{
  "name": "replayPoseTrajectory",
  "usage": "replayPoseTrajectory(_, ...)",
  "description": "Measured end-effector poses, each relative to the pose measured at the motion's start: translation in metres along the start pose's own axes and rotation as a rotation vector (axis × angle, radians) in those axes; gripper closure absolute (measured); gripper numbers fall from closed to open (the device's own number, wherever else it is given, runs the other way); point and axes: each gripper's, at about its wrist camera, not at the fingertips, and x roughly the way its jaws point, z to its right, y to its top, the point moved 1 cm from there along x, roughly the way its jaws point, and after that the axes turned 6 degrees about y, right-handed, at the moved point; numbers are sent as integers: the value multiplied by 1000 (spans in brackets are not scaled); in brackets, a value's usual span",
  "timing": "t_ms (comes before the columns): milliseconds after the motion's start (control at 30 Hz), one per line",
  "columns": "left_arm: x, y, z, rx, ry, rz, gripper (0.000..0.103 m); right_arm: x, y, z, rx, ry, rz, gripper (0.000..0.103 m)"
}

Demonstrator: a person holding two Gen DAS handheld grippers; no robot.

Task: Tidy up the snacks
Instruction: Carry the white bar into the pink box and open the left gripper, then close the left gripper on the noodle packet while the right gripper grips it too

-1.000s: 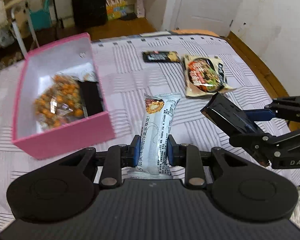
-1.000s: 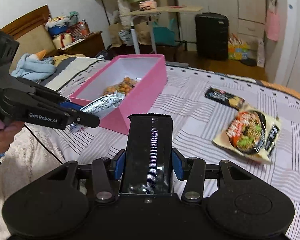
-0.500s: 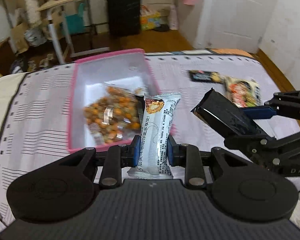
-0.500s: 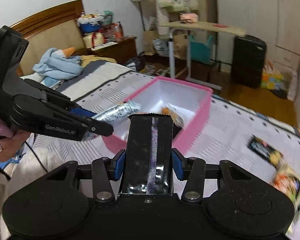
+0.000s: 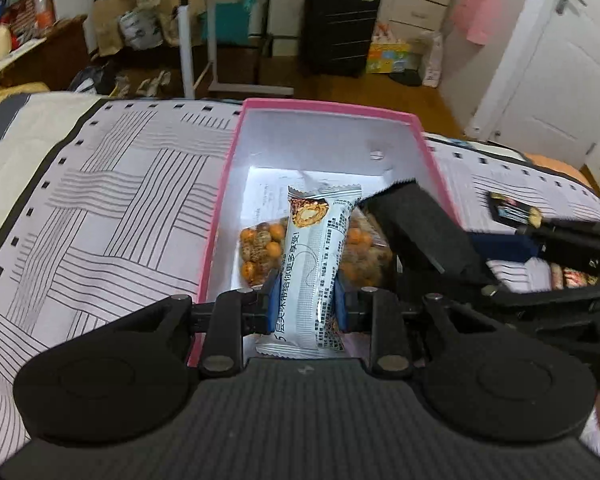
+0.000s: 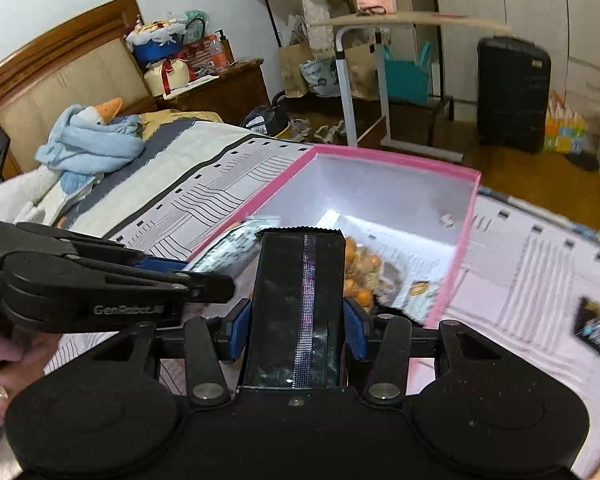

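Observation:
A pink box (image 5: 224,184) with a white inside lies on the striped bed; it also shows in the right wrist view (image 6: 462,236). A clear bag of orange snacks (image 5: 260,248) lies inside it. My left gripper (image 5: 305,308) is shut on a white-blue snack bar (image 5: 316,264), held over the box's near end. My right gripper (image 6: 298,330) is shut on a black snack pack (image 6: 300,304), held over the box beside the left one. The black pack also shows in the left wrist view (image 5: 416,224).
A black snack bar (image 5: 514,210) lies on the bed right of the box, also in the right wrist view (image 6: 598,332). A blue plush goose (image 6: 92,144) lies near the headboard. A suitcase (image 5: 340,26) and a side table (image 5: 220,20) stand beyond the bed.
Both grippers have moved left with their snacks, from beside the box to over its near end. The noodle pack has slid out of the views.

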Motion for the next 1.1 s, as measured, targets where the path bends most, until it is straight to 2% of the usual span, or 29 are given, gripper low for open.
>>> replayPoseTrajectory(133,24,1,-9,-36,22,-18,77,20,-5,3,8,-38,11,48)
replayPoseTrajectory(200,36,1,-15,-64,21,-42,73,24,-6,6,24,-41,12,46)
replayPoseTrajectory(267,45,0,-17,-59,2,-79,71,21,-8,9,39,-24,8,39)
replayPoseTrajectory(367,45,-5,-19,-61,-13,-94,56,2,-8,6,27,-21,39,31)
replayPoseTrajectory(533,23,-8,-24,-68,-50,-55,56,-50,-8,-3,-13,-49,107,30)
replayPoseTrajectory(700,-9,-6,-14,-18,-75,4,56,-99,-8,-5,-51,-82,121,30)
replayPoseTrajectory(900,-56,-6,21,104,-90,75,56,-156,-23,4,-42,-135,152,29)
replayPoseTrajectory(1100,-92,-9,63,186,-158,134,50,-199,-48,19,-53,-233,183,27)
